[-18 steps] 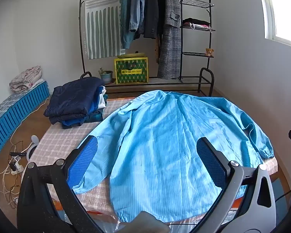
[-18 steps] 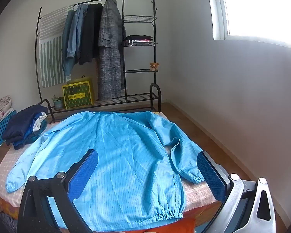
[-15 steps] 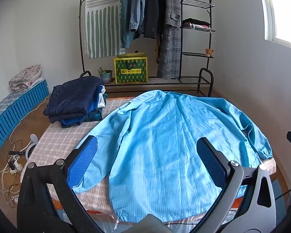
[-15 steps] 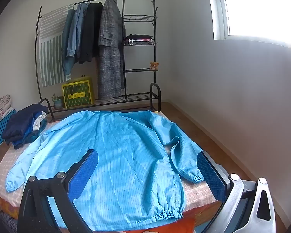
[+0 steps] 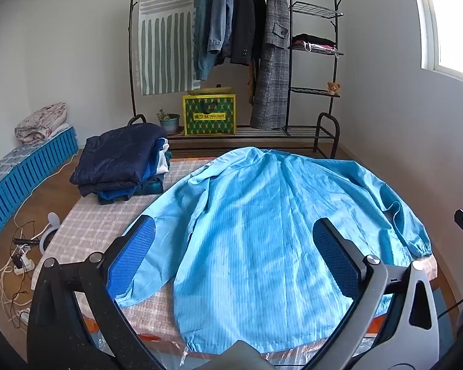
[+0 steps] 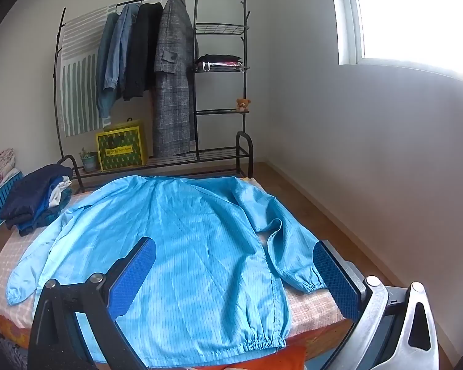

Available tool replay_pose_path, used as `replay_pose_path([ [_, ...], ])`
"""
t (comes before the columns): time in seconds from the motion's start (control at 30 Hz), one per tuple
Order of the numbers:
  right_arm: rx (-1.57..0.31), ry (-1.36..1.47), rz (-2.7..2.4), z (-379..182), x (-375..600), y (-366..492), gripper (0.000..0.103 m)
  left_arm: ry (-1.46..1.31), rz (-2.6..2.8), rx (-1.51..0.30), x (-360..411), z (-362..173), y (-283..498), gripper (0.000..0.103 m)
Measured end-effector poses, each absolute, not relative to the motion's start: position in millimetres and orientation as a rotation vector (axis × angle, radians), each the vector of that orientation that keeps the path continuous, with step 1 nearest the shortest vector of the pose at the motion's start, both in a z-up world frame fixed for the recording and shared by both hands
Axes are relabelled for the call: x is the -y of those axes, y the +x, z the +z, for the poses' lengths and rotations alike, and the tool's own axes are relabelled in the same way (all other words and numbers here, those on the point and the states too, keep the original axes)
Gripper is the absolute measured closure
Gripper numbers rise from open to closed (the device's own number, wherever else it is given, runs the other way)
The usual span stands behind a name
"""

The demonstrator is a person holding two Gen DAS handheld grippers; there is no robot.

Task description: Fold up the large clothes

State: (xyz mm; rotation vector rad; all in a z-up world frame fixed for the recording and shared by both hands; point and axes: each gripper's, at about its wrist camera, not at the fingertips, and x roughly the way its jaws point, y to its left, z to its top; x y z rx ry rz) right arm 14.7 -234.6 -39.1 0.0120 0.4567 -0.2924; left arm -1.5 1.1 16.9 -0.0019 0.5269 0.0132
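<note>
since the earlier frames almost nothing had moved: both views had drifted only slightly, and the light blue jacket [image 5: 256, 228] lay in the same spot.

the jacket was spread flat, back side up, over most of a surface [image 5: 92, 231] covered in a pale checked cloth. its elastic hem [image 6: 250, 347] lay at the surface's near edge, and its collar pointed toward the far clothes rack [image 5: 333, 61]. one sleeve ran down along the jacket's left side, and its cuff [image 6: 15, 293] rested on the checked cloth. the other sleeve bent back on the jacket's right side, with its gathered cuff [image 6: 305, 283] near the surface's right edge.

the left gripper [image 5: 234, 259] hovered above the jacket's near hem, its blue-padded fingers [image 5: 132, 256] spread wide apart and holding nothing. the right gripper [image 6: 234, 274] hovered likewise over the jacket's right half, its fingers [image 6: 132, 274] also wide apart and holding nothing.

a stack of folded dark blue clothes [image 5: 120, 163] sat at the jacket's far left, on the corner of the surface. beyond the jacket, coats hung on the rack, and a yellow and green box [image 5: 209, 114] stood on its bottom shelf.
</note>
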Motion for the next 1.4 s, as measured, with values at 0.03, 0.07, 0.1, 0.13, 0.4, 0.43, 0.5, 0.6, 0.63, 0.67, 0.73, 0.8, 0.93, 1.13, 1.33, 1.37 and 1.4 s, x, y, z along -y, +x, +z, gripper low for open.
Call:
replay_pose_path([
  [0.03, -0.455, 0.013, -0.293, -38.6, 234.6, 14.3, 0.0, -0.003, 0.01, -0.528, -2.3, 16.1, -2.2, 0.0],
  [0.07, -0.454, 0.014, -0.292, -38.6, 234.5, 13.8, 0.0, -0.002, 0.01, -0.527, -1.6, 17.7, -3.0, 0.0],
  [0.1, -0.454, 0.016, -0.291, -38.2, 234.6, 13.4, 0.0, -0.003, 0.011, -0.527, -1.6, 19.4, -3.0, 0.0],
  [0.13, -0.453, 0.017, -0.289, -38.1, 234.7, 13.0, 0.0, -0.003, 0.012, -0.527, -1.0, 17.3, -2.8, 0.0],
  [0.4, -0.447, -0.006, -0.278, -32.7, 230.6, 14.9, 0.0, -0.009, 0.014, -0.52, 0.7, 20.8, -4.1, 0.0],
  [0.43, -0.445, -0.007, -0.275, -31.8, 229.9, 14.5, 0.0, -0.009, 0.016, -0.519, 0.6, 20.9, -4.3, 0.0],
  [0.5, -0.44, -0.01, -0.269, -29.7, 227.3, 14.4, 0.0, -0.014, 0.018, -0.517, 1.9, 24.0, -5.1, 0.0],
  [0.6, -0.432, -0.013, -0.262, -27.1, 223.5, 14.5, 0.0, -0.023, 0.021, -0.516, 4.5, 26.9, -7.4, 0.0],
  [0.63, -0.432, -0.013, -0.26, -26.7, 222.4, 14.8, 0.0, -0.02, 0.021, -0.515, 2.9, 25.7, -7.0, 0.0],
  [0.67, -0.432, -0.015, -0.257, -26.6, 222.0, 15.6, 0.0, -0.023, 0.022, -0.515, 2.1, 25.6, -7.2, 0.0],
  [0.73, -0.435, -0.02, -0.253, -26.7, 219.2, 17.4, 0.0, -0.027, 0.024, -0.514, 1.5, 26.1, -7.9, 0.0],
  [0.8, -0.437, -0.022, -0.247, -27.6, 216.8, 18.0, 0.0, -0.03, 0.025, -0.512, 2.0, 26.7, -8.2, 0.0],
  [0.93, -0.438, -0.021, -0.239, -28.9, 214.7, 19.7, 0.0, -0.046, 0.029, -0.515, -7.4, 22.9, -6.2, 0.0],
  [1.13, -0.44, -0.022, -0.235, -29.6, 213.0, 20.4, 0.0, -0.05, 0.029, -0.514, -10.9, 21.4, -7.0, 0.0],
  [1.33, -0.441, -0.024, -0.237, -28.8, 212.4, 20.7, 0.0, -0.054, 0.027, -0.512, -12.0, 20.1, -7.6, 0.0],
  [1.37, -0.441, -0.024, -0.236, -28.8, 212.4, 20.6, 0.0, -0.054, 0.027, -0.512, -12.0, 20.0, -7.6, 0.0],
  [1.4, -0.44, -0.023, -0.235, -28.9, 212.9, 20.5, 0.0, -0.054, 0.027, -0.512, -11.4, 20.1, -7.5, 0.0],
])
